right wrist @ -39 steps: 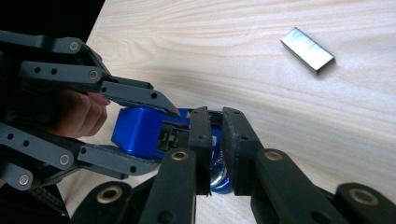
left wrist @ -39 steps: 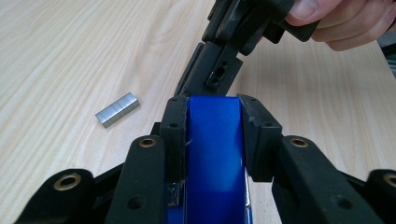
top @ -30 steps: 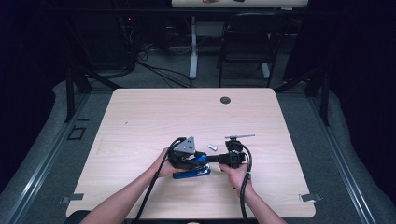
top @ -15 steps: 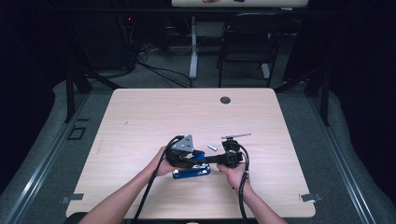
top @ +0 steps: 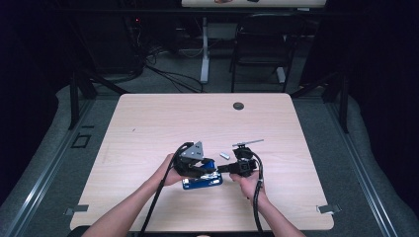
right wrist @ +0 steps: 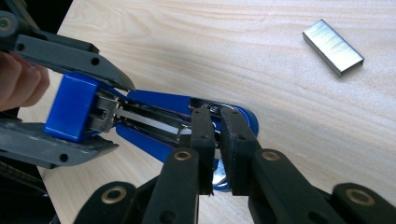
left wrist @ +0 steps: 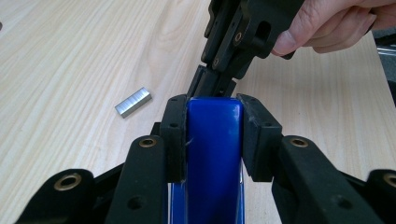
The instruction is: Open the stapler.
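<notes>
Two claws work on a blue stapler near the front edge of the bench.

The left claw [left wrist: 212,135] is clamped on the blue stapler [left wrist: 212,154], its pads pressing the top cover from both sides. The right claw [right wrist: 215,140] has just been closing and now pinches a metal part at the stapler's other end, jaws nearly together. The stapler [top: 201,178] lies opened on the pale wooden bench [top: 148,123], around the middle of the front edge. A strip of staples [right wrist: 332,46] lies just beyond, apart from both claws.
</notes>
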Motion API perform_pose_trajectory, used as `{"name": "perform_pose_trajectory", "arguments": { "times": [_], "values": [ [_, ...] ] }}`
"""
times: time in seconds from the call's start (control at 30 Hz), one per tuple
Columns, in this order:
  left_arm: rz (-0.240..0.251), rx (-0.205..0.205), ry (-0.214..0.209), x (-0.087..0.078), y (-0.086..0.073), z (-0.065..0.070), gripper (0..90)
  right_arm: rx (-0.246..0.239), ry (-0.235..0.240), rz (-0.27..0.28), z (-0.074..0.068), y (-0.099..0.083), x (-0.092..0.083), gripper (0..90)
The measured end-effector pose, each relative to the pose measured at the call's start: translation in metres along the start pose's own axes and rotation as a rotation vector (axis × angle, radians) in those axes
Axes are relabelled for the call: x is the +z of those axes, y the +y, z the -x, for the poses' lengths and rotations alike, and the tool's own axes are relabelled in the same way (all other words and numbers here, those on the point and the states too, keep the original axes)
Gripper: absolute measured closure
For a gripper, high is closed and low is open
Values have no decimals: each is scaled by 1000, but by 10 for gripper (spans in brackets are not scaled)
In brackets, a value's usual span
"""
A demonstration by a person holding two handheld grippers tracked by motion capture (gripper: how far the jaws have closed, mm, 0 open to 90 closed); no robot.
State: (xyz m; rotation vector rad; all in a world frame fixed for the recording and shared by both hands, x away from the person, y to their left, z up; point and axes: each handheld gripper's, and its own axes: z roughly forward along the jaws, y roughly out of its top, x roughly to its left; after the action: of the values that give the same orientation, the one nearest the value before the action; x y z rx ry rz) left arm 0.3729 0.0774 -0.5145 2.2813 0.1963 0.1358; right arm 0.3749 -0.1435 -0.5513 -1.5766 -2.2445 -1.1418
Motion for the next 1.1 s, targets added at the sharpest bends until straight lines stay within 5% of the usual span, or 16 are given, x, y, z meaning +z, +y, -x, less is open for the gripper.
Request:
{"name": "perform_pose_trajectory", "arguments": {
  "times": [0.13,0.73,1.1],
  "values": [
    [-2,-4,7,-4,1,1,662,-3,-5,-14,-1,2,0,856],
    [2,-3,41,-23,-2,5,661,-224,-157,-109,-21,11,5,863],
    [-10,-8,58,-30,-2,8,660,-300,-200,-157,-26,14,8,855]
  ]
}}
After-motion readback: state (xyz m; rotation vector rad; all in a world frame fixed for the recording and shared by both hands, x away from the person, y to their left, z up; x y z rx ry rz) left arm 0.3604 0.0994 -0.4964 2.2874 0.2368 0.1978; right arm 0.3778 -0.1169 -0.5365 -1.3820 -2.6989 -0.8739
